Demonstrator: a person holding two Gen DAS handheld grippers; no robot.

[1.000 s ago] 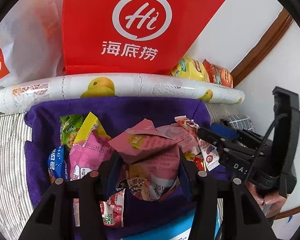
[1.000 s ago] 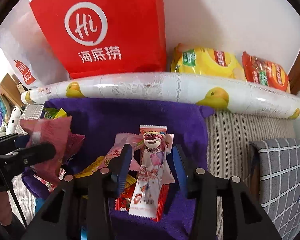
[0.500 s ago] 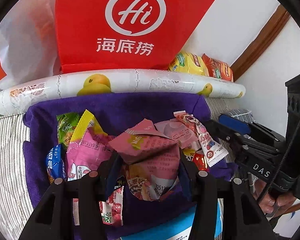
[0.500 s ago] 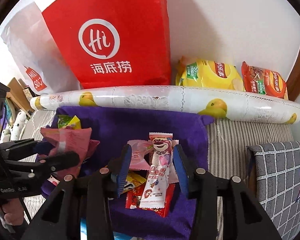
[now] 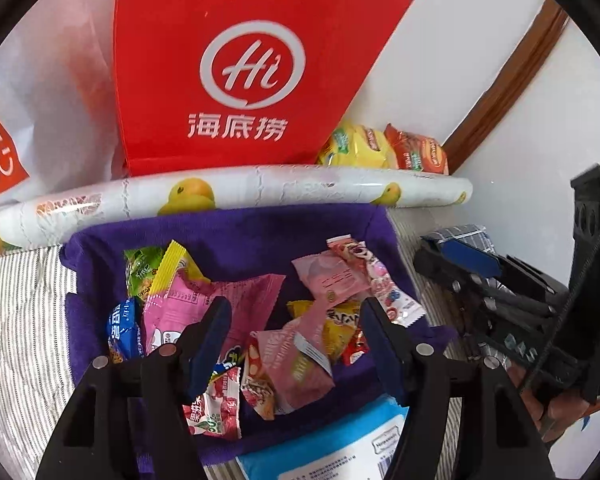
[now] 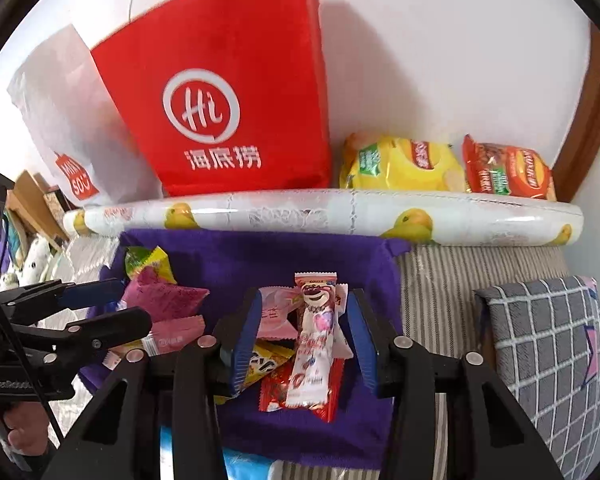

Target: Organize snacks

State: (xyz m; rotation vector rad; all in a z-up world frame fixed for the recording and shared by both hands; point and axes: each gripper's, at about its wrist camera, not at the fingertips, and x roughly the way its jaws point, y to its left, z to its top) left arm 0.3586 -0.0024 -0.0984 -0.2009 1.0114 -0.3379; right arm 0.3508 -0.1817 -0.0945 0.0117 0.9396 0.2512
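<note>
A pile of snack packets lies on a purple cloth [image 5: 260,240], also seen in the right wrist view [image 6: 260,256]. My left gripper [image 5: 296,316] hangs above the pile, its jaws opening. A crumpled pink packet [image 5: 288,372] lies loose on the cloth below them, touched by neither pad. My right gripper [image 6: 306,304] is opening too. A white bar with a bear print [image 6: 312,340] rests on a red packet between its pads, free of both. Each gripper shows in the other's view: the right gripper [image 5: 428,252] at the cloth's right edge, the left gripper [image 6: 132,300] at its left.
A red paper bag [image 6: 228,112] and a white bag [image 6: 60,120] stand against the wall behind a printed roll [image 6: 320,212]. Yellow [image 6: 400,160] and orange [image 6: 508,172] chip bags lie beside them. A grey checked cushion [image 6: 540,344] is to the right, a blue pack [image 5: 320,448] near me.
Both grippers' jaws have spread apart. The pink packet dropped from the left gripper onto the cloth, and the bear bar is free of the right pads. Both grippers rose a little.
</note>
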